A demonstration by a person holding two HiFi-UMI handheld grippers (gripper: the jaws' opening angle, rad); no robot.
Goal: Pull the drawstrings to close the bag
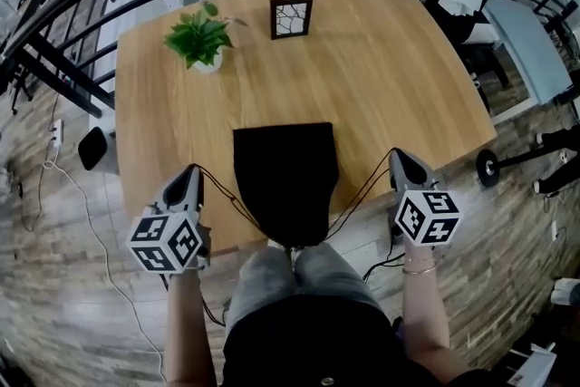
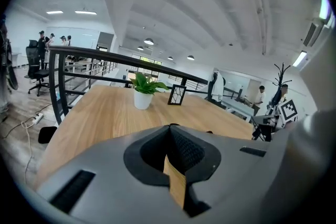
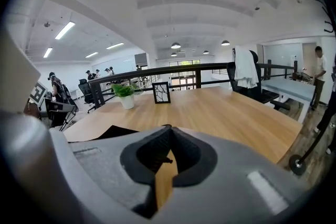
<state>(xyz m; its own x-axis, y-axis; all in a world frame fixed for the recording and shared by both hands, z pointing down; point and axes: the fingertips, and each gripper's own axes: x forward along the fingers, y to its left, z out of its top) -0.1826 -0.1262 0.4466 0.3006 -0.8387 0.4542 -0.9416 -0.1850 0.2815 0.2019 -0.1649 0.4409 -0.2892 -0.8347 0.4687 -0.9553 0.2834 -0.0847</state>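
Tabletop first: a pale wooden table (image 1: 399, 77) carries everything, with a potted plant (image 1: 201, 39) and a small picture frame (image 1: 291, 17) at its far side, well apart from the work.

On the near half lies the black drawstring bag (image 1: 285, 172), flat on the wood, with its closed bottom away from the person and its mouth at the table's near edge, by the person's knees. It tapers toward that edge, so the mouth looks partly gathered already.

The left gripper (image 1: 192, 170) and right gripper (image 1: 396, 156) sit on either side of the bag, each clear of the cloth. Both have their jaws pressed together. The left drawstring (image 1: 225, 191) runs from the bag's mouth to the left tips, and the right drawstring (image 1: 362, 188) runs the same way to the right tips. The right gripper view shows a dark bit of cord between the pads, so each gripper seems pinched on its own string.

Judging by this, the pull itself is under way. The next move calls for drawing the two grippers further apart, evenly, keeping both pinches firm until the mouth is fully cinched.
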